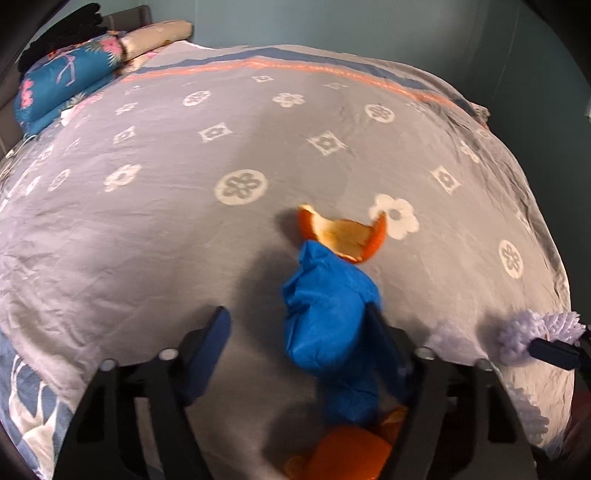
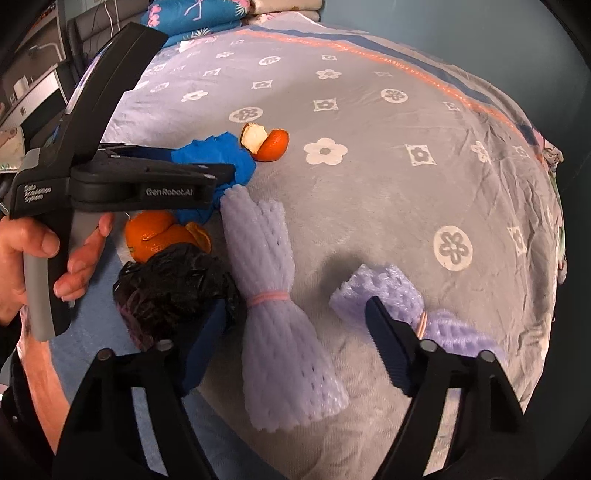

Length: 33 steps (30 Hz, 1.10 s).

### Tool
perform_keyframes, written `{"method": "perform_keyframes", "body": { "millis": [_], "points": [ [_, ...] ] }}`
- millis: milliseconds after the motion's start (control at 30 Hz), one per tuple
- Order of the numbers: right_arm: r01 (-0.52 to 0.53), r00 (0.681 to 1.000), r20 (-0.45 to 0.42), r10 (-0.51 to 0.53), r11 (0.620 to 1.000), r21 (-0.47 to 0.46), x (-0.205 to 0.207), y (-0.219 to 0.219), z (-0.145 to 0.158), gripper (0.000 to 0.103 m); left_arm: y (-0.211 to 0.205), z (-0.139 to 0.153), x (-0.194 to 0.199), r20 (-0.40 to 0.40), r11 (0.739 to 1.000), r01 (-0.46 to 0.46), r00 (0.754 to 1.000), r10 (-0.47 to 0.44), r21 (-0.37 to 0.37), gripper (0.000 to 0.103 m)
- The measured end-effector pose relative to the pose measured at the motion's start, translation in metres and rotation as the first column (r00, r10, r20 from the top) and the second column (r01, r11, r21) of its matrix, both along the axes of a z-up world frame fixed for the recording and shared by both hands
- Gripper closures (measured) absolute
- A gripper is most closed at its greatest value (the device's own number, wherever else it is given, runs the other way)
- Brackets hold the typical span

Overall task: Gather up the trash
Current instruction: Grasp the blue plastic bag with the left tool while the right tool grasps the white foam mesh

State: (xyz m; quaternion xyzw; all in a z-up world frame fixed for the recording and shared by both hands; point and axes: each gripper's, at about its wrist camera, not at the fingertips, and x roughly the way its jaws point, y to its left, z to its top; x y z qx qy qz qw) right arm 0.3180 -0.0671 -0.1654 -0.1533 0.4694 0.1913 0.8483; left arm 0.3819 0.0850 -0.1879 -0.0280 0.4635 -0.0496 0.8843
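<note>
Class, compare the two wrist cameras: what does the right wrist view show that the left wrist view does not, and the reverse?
Right wrist only: a crumpled black bag, a long purple foam net tied with a pink band, and the person's hand holding the left hand-held gripper.
Left wrist only: black gloves on the pillows.
Both: the blue wad, the curled orange peel beyond it, and the grey flowered bedspread.

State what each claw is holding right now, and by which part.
Nothing is gripped. The left claw stands open around the blue wad; the right claw stands open over the purple foam net.
</note>
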Motion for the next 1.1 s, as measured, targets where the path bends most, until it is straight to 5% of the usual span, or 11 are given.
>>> {"method": "perform_keyframes", "body": {
  "millis": [133,200,267,500,900,1100],
  "points": [
    [-0.027,0.999,0.029,0.028,0.999,-0.040,-0.003,0.009,-0.005,0.050,-0.007,-0.001,-0.004,0.018,0.999,0.032,0.999,-0.033,0.011,0.069],
    [-0.033,0.999,0.025,0.035,0.998,-0.052,-0.003,0.011,-0.009,0.066,-0.010,0.000,-0.006,0.024,0.999,0.043,0.999,-0.043,0.014,0.076],
    [-0.029,0.999,0.013,0.030,0.998,-0.047,-0.001,0.010,-0.009,0.072,-0.011,0.003,-0.008,0.032,0.999,0.048,0.998,-0.049,0.017,0.081],
    [-0.024,0.998,-0.056,0.030,0.995,0.094,0.001,-0.005,0.006,0.075,0.005,0.012,-0.012,0.035,1.000,0.013,0.999,-0.012,-0.025,0.084],
    [0.019,0.998,-0.058,-0.007,0.981,0.195,-0.030,-0.028,0.043,0.075,0.025,0.037,-0.034,0.064,0.995,-0.028,0.997,0.035,-0.095,0.085],
    [0.052,0.989,-0.148,-0.016,0.969,0.242,-0.040,-0.041,0.046,0.075,0.029,0.050,-0.051,0.080,0.992,-0.039,0.996,0.049,-0.121,0.085]
  ]
}}
